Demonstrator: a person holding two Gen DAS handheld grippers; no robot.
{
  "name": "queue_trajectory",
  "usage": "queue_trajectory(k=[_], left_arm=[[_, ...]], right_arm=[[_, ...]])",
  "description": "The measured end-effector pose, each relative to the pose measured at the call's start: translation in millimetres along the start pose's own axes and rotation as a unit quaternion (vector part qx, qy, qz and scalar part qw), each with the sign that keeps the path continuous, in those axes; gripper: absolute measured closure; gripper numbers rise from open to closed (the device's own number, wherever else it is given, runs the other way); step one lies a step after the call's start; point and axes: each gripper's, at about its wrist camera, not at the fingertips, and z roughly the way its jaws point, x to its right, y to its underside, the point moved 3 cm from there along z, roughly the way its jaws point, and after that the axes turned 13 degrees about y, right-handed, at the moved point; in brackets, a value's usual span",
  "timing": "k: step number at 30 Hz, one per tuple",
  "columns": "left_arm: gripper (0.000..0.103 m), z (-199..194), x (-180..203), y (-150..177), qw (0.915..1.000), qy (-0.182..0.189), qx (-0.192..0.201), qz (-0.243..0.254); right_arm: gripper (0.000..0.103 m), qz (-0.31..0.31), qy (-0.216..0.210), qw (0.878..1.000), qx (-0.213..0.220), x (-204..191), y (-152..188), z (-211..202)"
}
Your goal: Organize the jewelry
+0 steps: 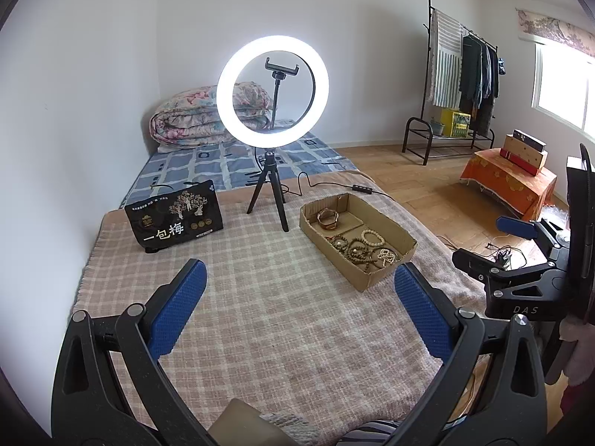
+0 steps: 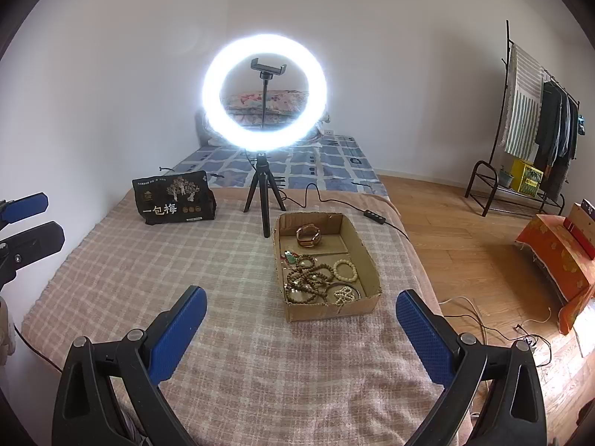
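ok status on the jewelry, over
Left gripper and right gripper open, empty, over the blanket. Jewelry in the box. Path clear.

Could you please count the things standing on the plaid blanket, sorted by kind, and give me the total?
Lit white ring light on a black tripod: 1
Black snack bag with white Chinese characters: 1
Shallow brown cardboard tray holding jewelry: 1
Total: 3 things on the pink plaid blanket.
The bead bracelets inside the tray overlap too much to count.
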Motion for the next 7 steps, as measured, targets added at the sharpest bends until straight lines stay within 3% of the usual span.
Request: queue_trajectory(k=[7], left_arm=[[0.000,0.1,3.2,-1.0,0.9999,-0.002,0.010,0.007]], right_arm=[[0.000,0.000,-0.002,1.000,-0.002,-2.2,0.7,0.6]])
